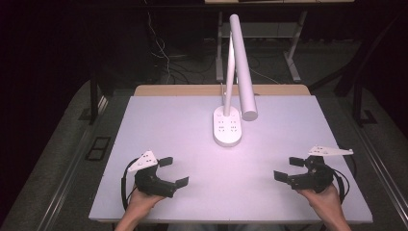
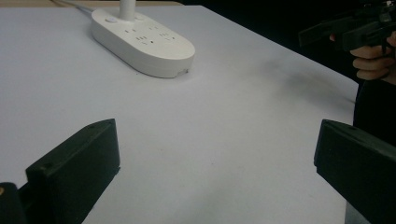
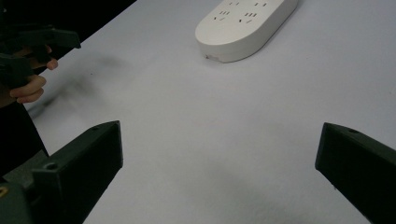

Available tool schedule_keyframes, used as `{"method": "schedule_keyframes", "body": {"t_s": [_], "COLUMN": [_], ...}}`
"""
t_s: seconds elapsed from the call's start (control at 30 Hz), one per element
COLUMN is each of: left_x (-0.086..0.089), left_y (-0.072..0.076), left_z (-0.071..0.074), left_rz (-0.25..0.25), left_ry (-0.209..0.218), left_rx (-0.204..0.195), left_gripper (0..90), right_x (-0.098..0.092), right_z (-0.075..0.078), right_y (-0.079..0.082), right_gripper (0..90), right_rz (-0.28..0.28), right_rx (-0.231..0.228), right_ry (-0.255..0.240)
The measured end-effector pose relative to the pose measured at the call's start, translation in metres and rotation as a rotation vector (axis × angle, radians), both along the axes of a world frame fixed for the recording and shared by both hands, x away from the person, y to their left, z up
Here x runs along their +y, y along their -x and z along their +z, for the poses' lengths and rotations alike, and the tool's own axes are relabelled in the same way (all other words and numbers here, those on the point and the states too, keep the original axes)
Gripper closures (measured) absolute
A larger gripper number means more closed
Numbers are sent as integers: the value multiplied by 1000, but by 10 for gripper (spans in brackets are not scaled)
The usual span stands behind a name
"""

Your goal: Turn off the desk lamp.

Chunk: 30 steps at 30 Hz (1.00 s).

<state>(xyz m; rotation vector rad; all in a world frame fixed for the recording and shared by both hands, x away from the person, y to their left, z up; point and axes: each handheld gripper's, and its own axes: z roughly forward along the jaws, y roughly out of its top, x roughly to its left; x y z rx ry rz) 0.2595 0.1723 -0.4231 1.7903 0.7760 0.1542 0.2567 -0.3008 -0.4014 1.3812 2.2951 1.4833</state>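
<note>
White lamp base (image 1: 227,127) well ahead, between left hand-held gripper (image 1: 173,172) and right hand-held gripper (image 1: 288,168), both spread apart, empty.

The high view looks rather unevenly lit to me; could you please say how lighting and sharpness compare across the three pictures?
High view: the table is bright, washed pale around the lamp base, surroundings nearly black. Left gripper view: base sharp, near jaws soft. Right gripper view: a smudgy shadow lies towards the left gripper.

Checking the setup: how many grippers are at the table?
2: the left gripper near the table's front left, the right gripper front right, both open.
</note>
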Motion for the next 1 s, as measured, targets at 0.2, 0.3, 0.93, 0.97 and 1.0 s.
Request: {"method": "schedule_keyframes", "body": {"t_s": [0.2,0.3,0.93,0.97,1.0], "left_x": [-1,0,-1,-1,-1], "left_y": [0,0,1,1,1], "left_z": [0,0,0,0,0], "left_rz": [1,2,1,1,1], "left_ry": [1,2,1,1,2], "left_rx": [0,1,2,2,2], "left_gripper": [0,0,0,0,0], "right_x": [3,3,19,20,21], "right_z": [6,8,24,25,26], "right_y": [-7,-10,-33,-34,-35], "right_gripper": [7,7,7,7,7], "right_rz": [25,32,78,79,80], "right_rx": [-2,6,1,1,3], "right_ry": [18,21,44,45,43]}}
